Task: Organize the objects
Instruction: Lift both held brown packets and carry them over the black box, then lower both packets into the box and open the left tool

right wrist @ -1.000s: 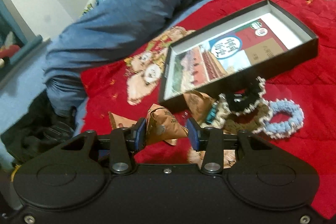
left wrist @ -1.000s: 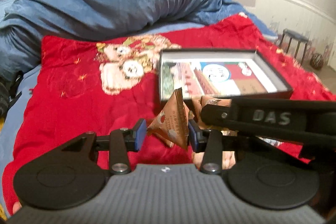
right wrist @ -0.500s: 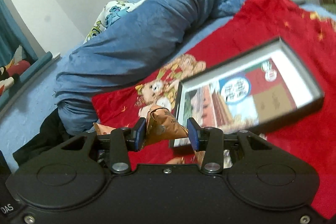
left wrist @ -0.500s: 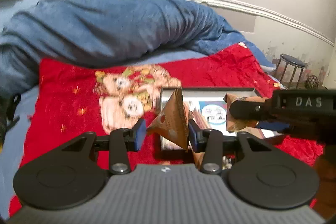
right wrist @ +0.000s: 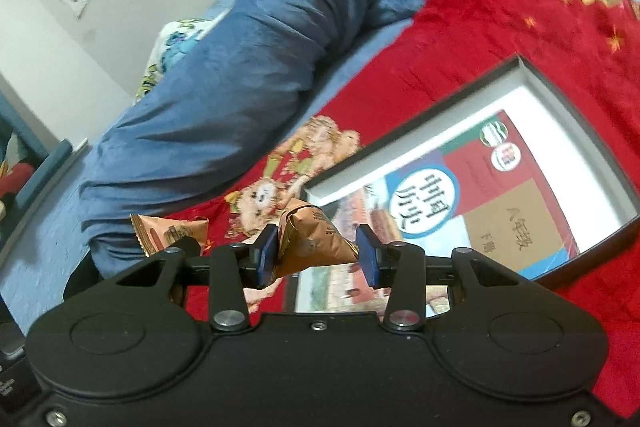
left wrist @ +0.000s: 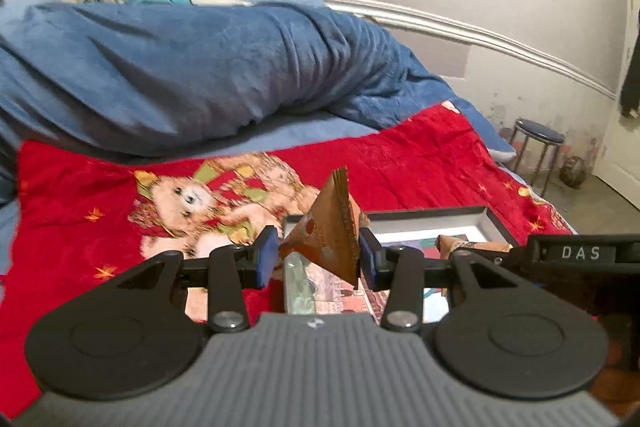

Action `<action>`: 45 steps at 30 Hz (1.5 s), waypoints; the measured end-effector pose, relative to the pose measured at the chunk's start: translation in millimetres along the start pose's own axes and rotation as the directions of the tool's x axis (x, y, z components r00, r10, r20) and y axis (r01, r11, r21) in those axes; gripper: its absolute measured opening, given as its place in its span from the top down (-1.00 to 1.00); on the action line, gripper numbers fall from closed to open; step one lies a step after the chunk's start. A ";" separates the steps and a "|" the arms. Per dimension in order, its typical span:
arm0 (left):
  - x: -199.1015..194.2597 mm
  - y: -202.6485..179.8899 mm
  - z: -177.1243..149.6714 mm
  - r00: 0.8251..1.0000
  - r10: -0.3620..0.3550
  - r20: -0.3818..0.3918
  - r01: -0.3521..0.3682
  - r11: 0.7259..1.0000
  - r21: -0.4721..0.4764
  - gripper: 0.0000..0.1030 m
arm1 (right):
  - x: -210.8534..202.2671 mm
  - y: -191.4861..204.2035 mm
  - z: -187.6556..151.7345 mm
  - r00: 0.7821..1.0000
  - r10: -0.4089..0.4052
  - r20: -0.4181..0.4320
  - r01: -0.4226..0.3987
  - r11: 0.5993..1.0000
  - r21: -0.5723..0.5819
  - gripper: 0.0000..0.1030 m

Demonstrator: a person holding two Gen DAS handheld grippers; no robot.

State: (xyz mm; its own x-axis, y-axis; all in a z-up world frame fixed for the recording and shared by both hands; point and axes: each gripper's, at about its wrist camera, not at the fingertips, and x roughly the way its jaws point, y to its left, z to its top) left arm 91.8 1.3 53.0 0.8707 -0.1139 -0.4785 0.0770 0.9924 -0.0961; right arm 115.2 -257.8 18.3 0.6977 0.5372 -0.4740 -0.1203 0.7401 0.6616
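Note:
My left gripper (left wrist: pixel 318 257) is shut on an orange pyramid-shaped snack packet (left wrist: pixel 330 227), held above the near left corner of a black shallow box (left wrist: pixel 494 223). My right gripper (right wrist: pixel 316 253) is shut on a second orange packet (right wrist: pixel 310 241), held above the box (right wrist: pixel 540 75), which has a colourful textbook (right wrist: pixel 460 195) lying in it. The right gripper's arm, marked DAS (left wrist: pixel 580 253), reaches in from the right of the left wrist view with its packet (left wrist: pixel 454 243) showing. The left gripper's packet (right wrist: pixel 172 233) shows at the left of the right wrist view.
The box lies on a red quilt with a bear print (left wrist: pixel 192 199). A rolled blue blanket (left wrist: pixel 180 75) runs along the back of the bed. A round stool (left wrist: pixel 538 139) stands on the floor at the right, by the wall.
Both grippers rose and moved forward over the box with their packets still gripped. The scrunchies and loose packets in front of the box dropped out of view. The right view rolled.

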 end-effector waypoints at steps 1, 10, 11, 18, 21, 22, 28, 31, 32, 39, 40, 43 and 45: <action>6.2 2.4 -4.2 1.000 -0.007 -0.012 0.006 1.000 -0.013 0.09 | 5.1 -5.9 -0.8 1.000 -0.007 -0.006 0.007 1.000 0.010 0.21; 39.0 16.0 -36.0 0.997 0.036 -0.067 -0.044 0.992 -0.122 0.08 | 32.9 -36.6 -20.4 0.999 -0.045 -0.015 0.046 0.998 0.045 0.21; 38.7 13.4 -36.1 0.997 0.048 -0.063 -0.055 0.993 -0.101 0.08 | 34.2 -37.7 -24.8 0.998 -0.055 -0.005 0.055 0.997 0.045 0.21; 53.0 7.5 -53.3 0.989 0.014 -0.145 -0.029 0.995 -0.097 0.08 | 47.8 -20.4 -39.3 0.998 -0.053 -0.031 0.051 0.997 -0.066 0.21; 58.2 0.4 -56.2 0.985 0.061 -0.164 -0.071 0.996 -0.053 0.14 | 52.0 -18.8 -44.7 0.995 -0.096 -0.034 0.092 0.991 -0.100 0.21; 58.0 -0.8 -56.9 0.985 0.055 -0.161 -0.063 0.997 -0.045 0.14 | 51.7 -19.6 -45.0 0.995 -0.097 -0.035 0.093 0.991 -0.099 0.21; 57.3 -2.7 -58.9 0.984 0.032 -0.176 -0.041 0.998 -0.046 0.14 | 52.7 -17.4 -43.5 0.994 -0.108 -0.028 0.104 0.986 -0.128 0.21; 58.7 -4.4 -59.3 0.983 0.029 -0.183 -0.037 0.998 -0.041 0.14 | 52.9 -17.6 -42.9 0.993 -0.112 -0.028 0.107 0.985 -0.134 0.21; 59.4 -4.8 -59.8 0.981 0.034 -0.189 -0.042 0.998 -0.038 0.12 | 52.8 -17.5 -42.9 0.993 -0.112 -0.029 0.107 0.985 -0.135 0.21; 62.3 -4.7 -62.6 0.978 0.032 -0.206 -0.041 0.998 -0.043 0.08 | 53.9 -18.2 -41.1 0.992 -0.125 -0.028 0.120 0.982 -0.143 0.21; 62.2 -4.4 -62.9 0.978 0.032 -0.205 -0.041 0.998 -0.043 0.08 | 54.0 -18.5 -40.9 0.992 -0.125 -0.029 0.120 0.982 -0.143 0.21; 62.7 -3.4 -63.1 0.978 0.027 -0.207 -0.038 0.998 -0.051 0.08 | 54.3 -18.2 -40.9 0.991 -0.131 -0.030 0.125 0.981 -0.149 0.21; 63.2 -2.8 -62.7 0.978 0.024 -0.208 -0.036 0.998 -0.055 0.08 | 54.7 -18.1 -41.1 0.990 -0.136 -0.031 0.129 0.979 -0.155 0.21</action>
State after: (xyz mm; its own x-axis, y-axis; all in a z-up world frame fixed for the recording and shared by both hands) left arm 116.3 -11.6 -31.7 0.7523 -0.0975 -0.6515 0.0188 0.9918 -0.1267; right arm 126.5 -225.2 -43.5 0.6852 0.4441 -0.5773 -0.1369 0.8570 0.4968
